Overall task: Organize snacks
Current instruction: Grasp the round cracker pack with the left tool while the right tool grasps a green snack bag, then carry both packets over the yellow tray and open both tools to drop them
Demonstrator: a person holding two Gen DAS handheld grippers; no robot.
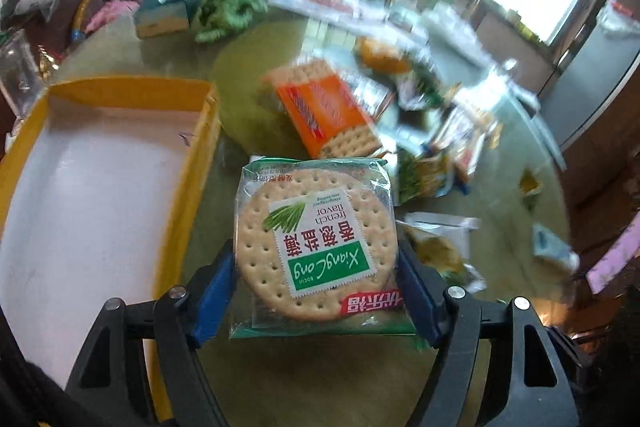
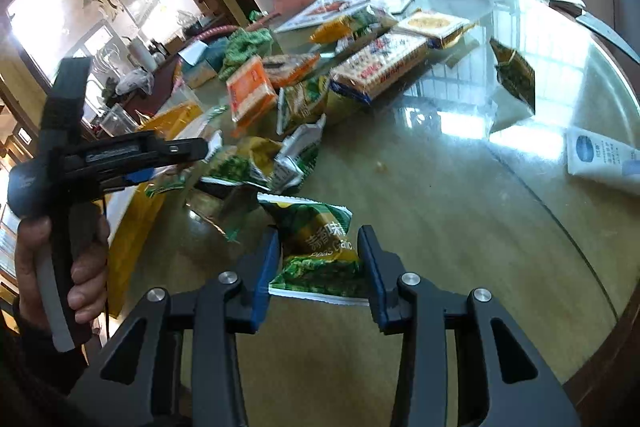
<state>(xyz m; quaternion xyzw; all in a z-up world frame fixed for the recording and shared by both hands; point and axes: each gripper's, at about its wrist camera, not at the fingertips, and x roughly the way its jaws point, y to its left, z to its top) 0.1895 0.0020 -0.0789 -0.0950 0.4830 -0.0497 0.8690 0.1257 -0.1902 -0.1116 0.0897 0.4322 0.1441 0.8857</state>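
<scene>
Left wrist: we're pinching the round cracker pack in the left gripper, blue pads pressing both its sides, jaws spread wide. Yellow box sitting at 9 o'clock of the pack, orange cracker pack at 12.

Right wrist: we're straddling the green pea snack bag with the right gripper, jaws half-spread, pads at the bag's edges; can't tell if they're squeezing. Snack pile at 12 o'clock on the glass table.
</scene>
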